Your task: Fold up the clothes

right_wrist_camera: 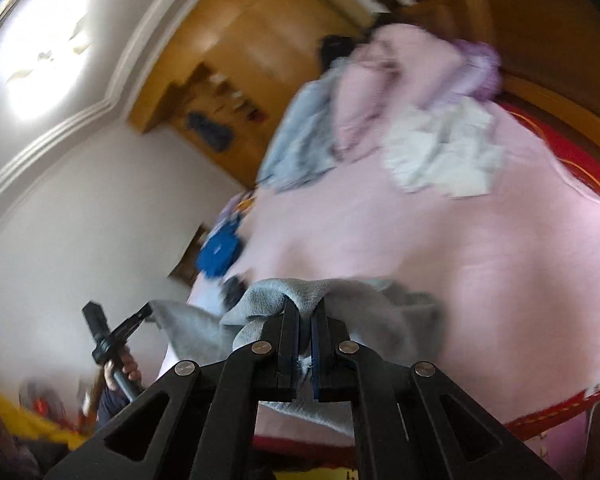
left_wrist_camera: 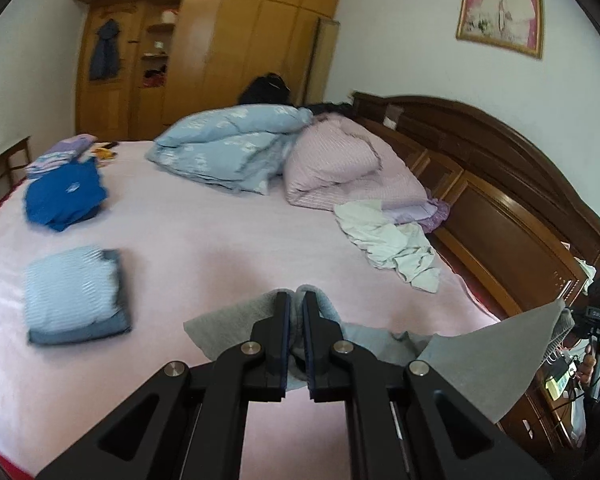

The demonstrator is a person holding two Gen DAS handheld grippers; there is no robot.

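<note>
Between our two grippers the grey garment (left_wrist_camera: 496,360) hangs stretched above the pink bed (left_wrist_camera: 220,232). Our left gripper (left_wrist_camera: 296,308) has its fingers clenched on one bunched edge, and our right gripper (right_wrist_camera: 305,316) pinches another fold (right_wrist_camera: 276,296) likewise. Beyond lie a folded striped pile (left_wrist_camera: 74,294), a blue shirt (left_wrist_camera: 64,196) and crumpled white clothing (left_wrist_camera: 392,240).

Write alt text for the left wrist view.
The left gripper, shut on a grey garment, hovers over a pink bed. A folded striped garment and a blue shirt lie to its left, quilts behind.
</note>
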